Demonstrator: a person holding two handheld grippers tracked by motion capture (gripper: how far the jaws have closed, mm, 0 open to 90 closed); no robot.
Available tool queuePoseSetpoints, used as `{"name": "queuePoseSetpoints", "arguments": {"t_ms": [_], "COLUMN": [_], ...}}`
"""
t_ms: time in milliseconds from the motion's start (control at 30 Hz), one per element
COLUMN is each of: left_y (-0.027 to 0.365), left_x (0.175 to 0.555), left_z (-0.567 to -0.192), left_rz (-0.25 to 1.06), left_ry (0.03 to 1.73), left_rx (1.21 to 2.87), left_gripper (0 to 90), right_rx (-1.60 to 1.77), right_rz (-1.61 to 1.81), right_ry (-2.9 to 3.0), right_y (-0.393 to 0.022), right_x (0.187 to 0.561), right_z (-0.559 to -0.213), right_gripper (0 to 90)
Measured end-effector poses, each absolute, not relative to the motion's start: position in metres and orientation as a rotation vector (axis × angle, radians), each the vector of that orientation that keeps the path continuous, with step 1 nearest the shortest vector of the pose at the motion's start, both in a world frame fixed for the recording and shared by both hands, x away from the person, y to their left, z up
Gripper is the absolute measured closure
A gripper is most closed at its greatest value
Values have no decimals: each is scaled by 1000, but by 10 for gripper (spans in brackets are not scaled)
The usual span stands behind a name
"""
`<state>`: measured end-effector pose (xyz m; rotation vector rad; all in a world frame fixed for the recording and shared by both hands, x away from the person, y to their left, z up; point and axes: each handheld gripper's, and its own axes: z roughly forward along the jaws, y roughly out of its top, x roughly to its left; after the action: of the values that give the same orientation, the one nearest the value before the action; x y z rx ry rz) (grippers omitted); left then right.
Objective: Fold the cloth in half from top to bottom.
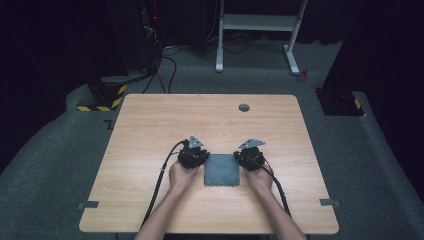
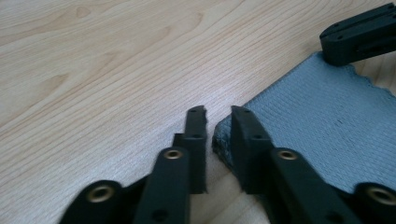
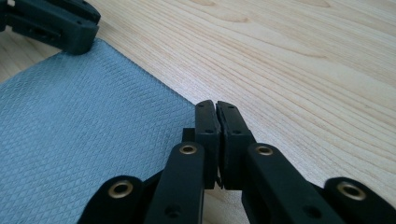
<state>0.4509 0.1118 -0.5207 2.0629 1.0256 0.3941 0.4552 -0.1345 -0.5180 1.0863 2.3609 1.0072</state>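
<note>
A folded grey cloth [image 1: 222,170] lies flat on the wooden table [image 1: 150,125], between the person's two hands. My left gripper [image 1: 204,156] is at the cloth's far left corner. In the left gripper view its jaws stand a little apart [image 2: 218,112], with the crumpled corner of the cloth [image 2: 322,107] lying loose in the gap. My right gripper [image 1: 240,156] is at the far right corner. Its jaws are pressed together [image 3: 215,105] on the edge of the cloth [image 3: 84,121]. Each view shows the other gripper's tip resting at the cloth's opposite corner.
A round grey cable hole [image 1: 244,107] is set in the table near its far edge. Grey tape tabs [image 1: 88,204] [image 1: 330,202] mark the near corners. On the floor beyond the table stand a white desk frame [image 1: 260,22] and a yellow-striped base [image 1: 102,97].
</note>
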Motion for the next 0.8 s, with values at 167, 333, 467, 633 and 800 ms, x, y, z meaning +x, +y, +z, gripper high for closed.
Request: {"name": "queuePoseSetpoints", "arguments": {"t_ms": [167,333,467,633,800], "left_y": [115,119,120,125,137], "left_x": [431,421,420,418,415], "left_z": [-514,-522,-524,-520,-518], "left_rz": [390,409,403,361,364], "left_ry": [981,978,983,989,1021], "left_rx": [2066,2099,2083,2043,2004], "left_gripper": [630,607,587,511,456], "right_rx": [1083,1058,1072,1118,1112], "right_rz": [1074,1092,1084,1122,1149], "right_ry": [2342,2359,2373,2368,2366], "right_y": [-139,-139,-143,-151,-154], "right_x": [446,439,438,437,433], "right_z": [-509,-511,-518,-518,-518], "right_gripper": [796,763,724,667,625]}}
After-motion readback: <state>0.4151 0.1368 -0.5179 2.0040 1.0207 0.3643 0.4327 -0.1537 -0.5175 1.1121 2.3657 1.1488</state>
